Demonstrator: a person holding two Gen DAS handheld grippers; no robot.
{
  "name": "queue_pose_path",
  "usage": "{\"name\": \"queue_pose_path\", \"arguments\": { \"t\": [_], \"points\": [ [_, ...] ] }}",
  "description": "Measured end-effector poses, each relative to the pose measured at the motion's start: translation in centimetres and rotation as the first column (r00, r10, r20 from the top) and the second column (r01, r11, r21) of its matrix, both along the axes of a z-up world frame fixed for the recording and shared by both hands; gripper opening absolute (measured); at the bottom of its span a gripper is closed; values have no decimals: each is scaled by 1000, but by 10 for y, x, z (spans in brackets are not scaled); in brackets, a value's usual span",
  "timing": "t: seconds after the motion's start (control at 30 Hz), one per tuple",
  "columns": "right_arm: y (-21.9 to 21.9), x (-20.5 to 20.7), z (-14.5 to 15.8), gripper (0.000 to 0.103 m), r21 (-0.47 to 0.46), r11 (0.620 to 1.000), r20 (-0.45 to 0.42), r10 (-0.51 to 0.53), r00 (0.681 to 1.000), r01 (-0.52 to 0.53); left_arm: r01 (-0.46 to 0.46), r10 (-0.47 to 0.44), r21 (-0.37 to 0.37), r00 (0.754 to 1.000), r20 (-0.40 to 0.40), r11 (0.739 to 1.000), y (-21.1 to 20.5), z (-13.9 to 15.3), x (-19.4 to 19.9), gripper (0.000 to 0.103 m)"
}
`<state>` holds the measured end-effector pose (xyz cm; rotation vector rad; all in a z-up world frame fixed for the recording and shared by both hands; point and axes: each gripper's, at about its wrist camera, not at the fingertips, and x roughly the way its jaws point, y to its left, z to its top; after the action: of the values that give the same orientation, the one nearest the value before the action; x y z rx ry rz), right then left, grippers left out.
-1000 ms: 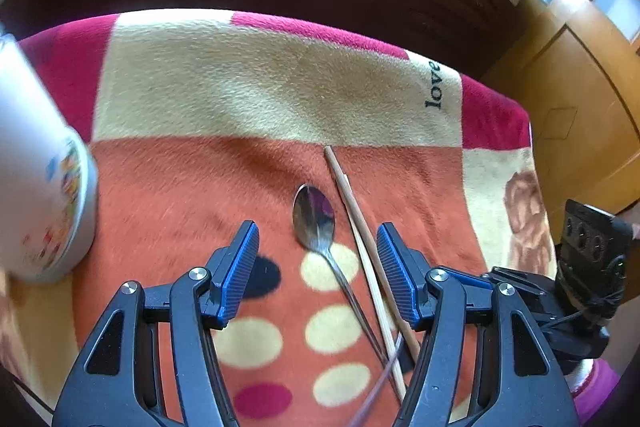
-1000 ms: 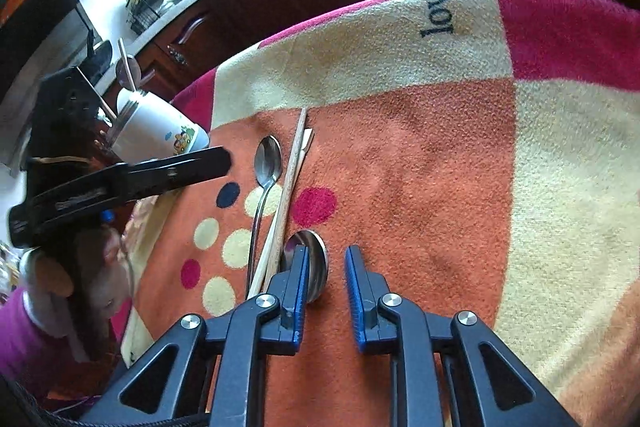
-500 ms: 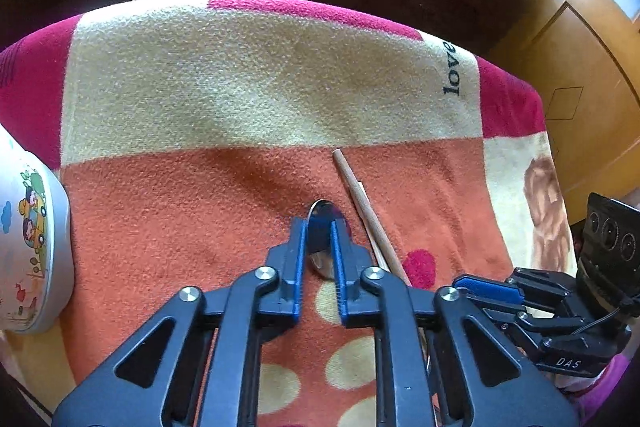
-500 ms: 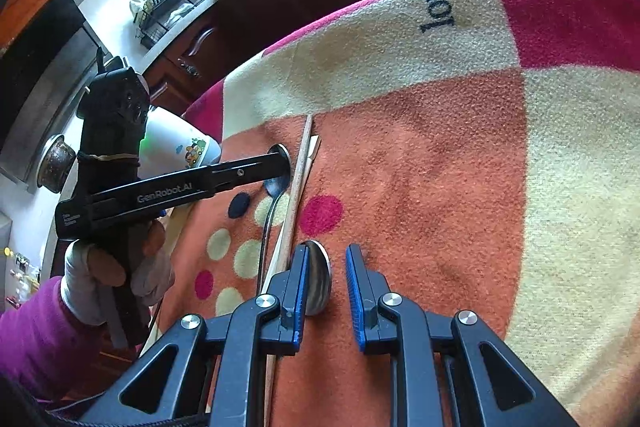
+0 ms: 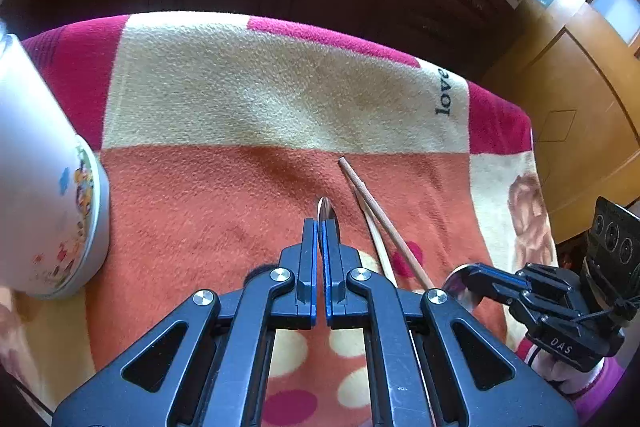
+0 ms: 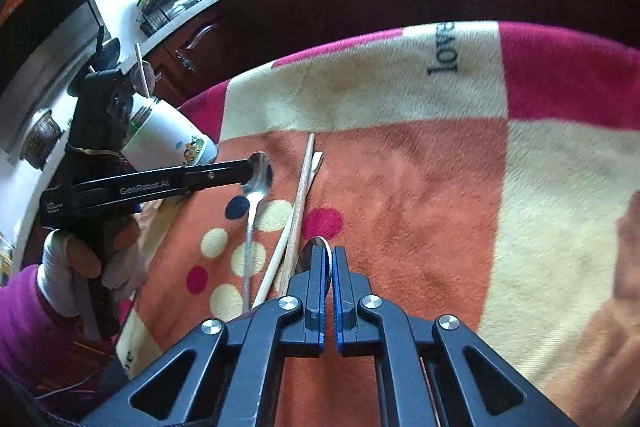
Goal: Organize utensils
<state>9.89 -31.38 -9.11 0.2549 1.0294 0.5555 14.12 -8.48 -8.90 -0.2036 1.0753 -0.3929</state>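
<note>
Left gripper pinched nearly closed on the bowl of a spoon, bowl edge-on and poking out past the tips at 12 o'clock; from the right camera that spoon's handle trails down over the blanket, so it looks gripped, perhaps just lifting. Right gripper likewise nearly closed, clamping the bowl of a second spoon on edge between the pads. Chopsticks lie flat on the orange patch, at 1 o'clock of the left tips, just beside both spoons. White cup stands at 9 o'clock, well apart; other utensils already stick out of it. Judgement: spoons are light, stiff, polished steel, slippery on a curved bowl; a hold at the neck or handle would swivel less. Chopsticks are light and will roll.
</note>
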Motion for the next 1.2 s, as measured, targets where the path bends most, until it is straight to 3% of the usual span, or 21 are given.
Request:
{"name": "queue_pose_path", "arguments": {
  "t": [0.33, 0.87, 1.2],
  "points": [
    [10, -16, 29, 3, -132, 990, 93, 62, 994, -49, 22, -22, 12, 998, 65, 1000, 3, 28, -26, 1],
    [-14, -54, 68, 2, -220, 976, 159, 40, 987, -4, 20, -22, 16, 989, 146, 1000, 20, 69, -70, 0],
    [-17, -67, 111, 2, -265, 964, 260, 39, 965, 32, 0, -3, 12, 971, 238, 1000, 41, 113, -99, 1]
  ]
}}
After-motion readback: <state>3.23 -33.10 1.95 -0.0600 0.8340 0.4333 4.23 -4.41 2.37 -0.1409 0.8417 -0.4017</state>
